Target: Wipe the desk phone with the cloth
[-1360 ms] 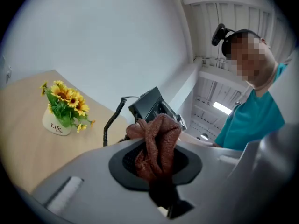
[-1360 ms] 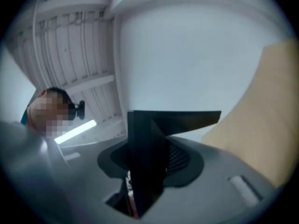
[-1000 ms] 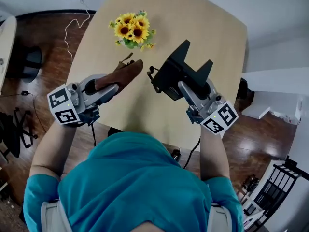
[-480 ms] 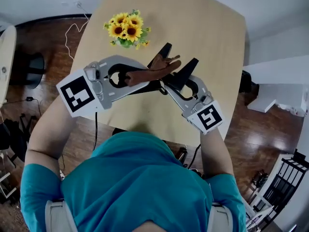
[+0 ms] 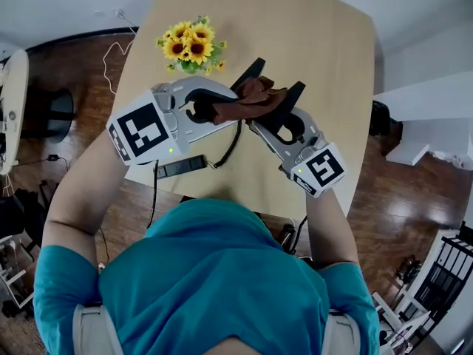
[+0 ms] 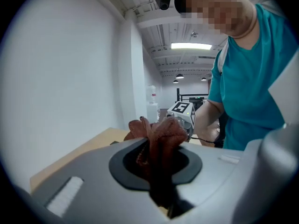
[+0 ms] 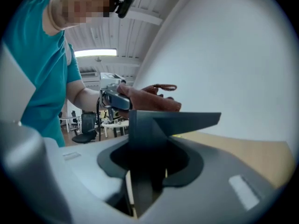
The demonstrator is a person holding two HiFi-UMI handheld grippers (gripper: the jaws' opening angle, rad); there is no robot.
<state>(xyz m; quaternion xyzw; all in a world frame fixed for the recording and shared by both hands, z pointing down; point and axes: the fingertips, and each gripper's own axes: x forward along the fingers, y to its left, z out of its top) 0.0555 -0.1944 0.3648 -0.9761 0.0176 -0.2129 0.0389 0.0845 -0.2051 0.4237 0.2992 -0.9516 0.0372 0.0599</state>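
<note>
The left claw (image 5: pixel 230 106) is shut tight on the brown cloth (image 5: pixel 255 95), which bunches up out of its jaws and drapes over the desk phone (image 5: pixel 293 97). The right claw (image 5: pixel 267 122) stands partly open, clamped on the phone's black body and holding it clear of the tabletop (image 5: pixel 325 43). The phone sits just on the person's side of the sunflowers (image 5: pixel 188 46), tilted, with two black corners poking out from under the cloth and pointing away from the person. The cloth hides its middle, so its long axis cannot be told. A black handset (image 5: pixel 181 166) lies flat further to the person's side of the sunflowers, lengthwise along the tabletop's near edge. Its cord (image 5: pixel 230 143) runs up toward the phone.
</note>
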